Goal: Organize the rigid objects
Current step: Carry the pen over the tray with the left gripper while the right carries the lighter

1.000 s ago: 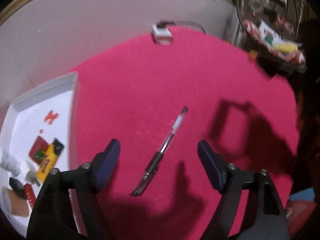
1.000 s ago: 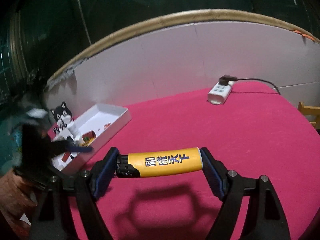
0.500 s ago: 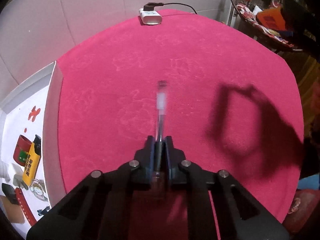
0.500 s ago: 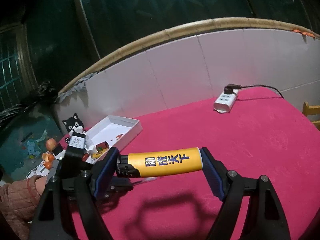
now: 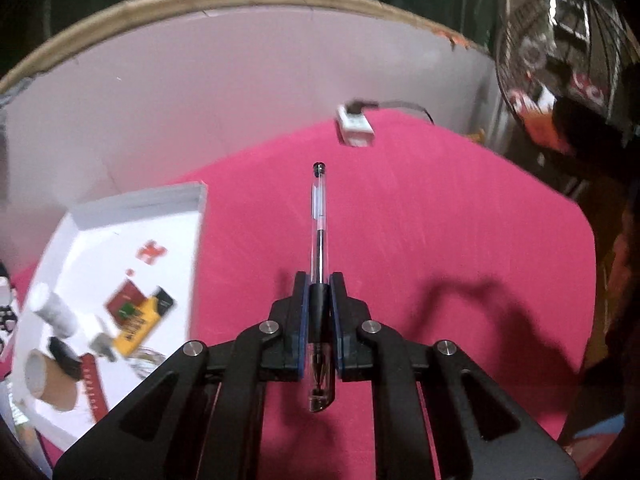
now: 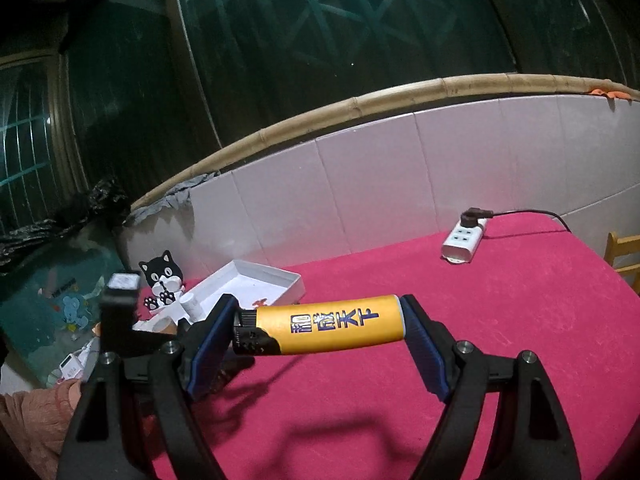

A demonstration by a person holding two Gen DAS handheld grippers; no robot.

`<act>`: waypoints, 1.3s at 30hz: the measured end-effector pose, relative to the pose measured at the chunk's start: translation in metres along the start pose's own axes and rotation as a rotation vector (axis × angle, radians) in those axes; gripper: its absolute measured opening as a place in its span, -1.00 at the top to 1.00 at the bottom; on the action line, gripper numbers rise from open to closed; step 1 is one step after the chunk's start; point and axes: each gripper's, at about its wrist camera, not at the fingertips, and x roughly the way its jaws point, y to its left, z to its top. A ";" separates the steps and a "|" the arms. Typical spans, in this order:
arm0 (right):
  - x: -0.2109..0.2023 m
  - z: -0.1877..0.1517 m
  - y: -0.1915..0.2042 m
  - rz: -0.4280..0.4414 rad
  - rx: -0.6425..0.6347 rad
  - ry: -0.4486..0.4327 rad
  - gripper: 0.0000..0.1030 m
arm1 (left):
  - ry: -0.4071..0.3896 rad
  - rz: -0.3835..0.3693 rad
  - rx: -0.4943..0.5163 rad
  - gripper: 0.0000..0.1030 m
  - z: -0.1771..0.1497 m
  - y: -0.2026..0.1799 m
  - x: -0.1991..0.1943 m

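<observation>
In the left wrist view my left gripper (image 5: 319,280) is shut on a clear ballpoint pen (image 5: 319,216), which sticks out forward above the red tablecloth (image 5: 440,248). A white box (image 5: 192,196) with a yellow lighter (image 5: 140,324), a red packet and small tubes lies at the left. In the right wrist view my right gripper (image 6: 322,320) is shut endwise on a yellow lighter (image 6: 328,324) with blue characters, held above the cloth. The other gripper (image 6: 120,320) shows at the left, beside the white box (image 6: 280,280).
A white power strip (image 5: 354,126) with a black plug and cable lies at the far edge by the tiled wall (image 5: 200,100); it also shows as the strip (image 6: 464,240). A cat figure (image 6: 162,276) stands behind the box. A wire basket (image 5: 560,40) is at the right.
My left gripper closed on the pen that lay on the cloth and lifted it, pointing forward. The right gripper rose slightly, still holding the lighter.
</observation>
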 end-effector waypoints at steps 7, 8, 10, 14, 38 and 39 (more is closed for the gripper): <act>0.006 0.009 0.018 0.021 -0.027 -0.008 -0.57 | -0.080 0.076 -0.053 0.82 0.008 0.019 -0.027; 0.007 0.010 0.021 0.025 -0.033 -0.008 -0.58 | -0.086 0.080 -0.060 0.82 0.009 0.022 -0.030; 0.010 0.013 0.027 0.030 -0.044 -0.010 -0.57 | -0.101 0.094 -0.080 0.82 0.008 0.029 -0.037; 0.014 0.019 0.039 0.040 -0.066 -0.011 -0.57 | -0.125 0.108 -0.106 0.82 0.006 0.038 -0.045; 0.052 0.033 0.102 0.110 -0.146 0.005 -0.57 | -0.202 0.196 -0.230 0.82 -0.007 0.084 -0.081; 0.054 0.033 0.104 0.113 -0.148 0.008 -0.57 | -0.204 0.200 -0.236 0.82 -0.008 0.087 -0.083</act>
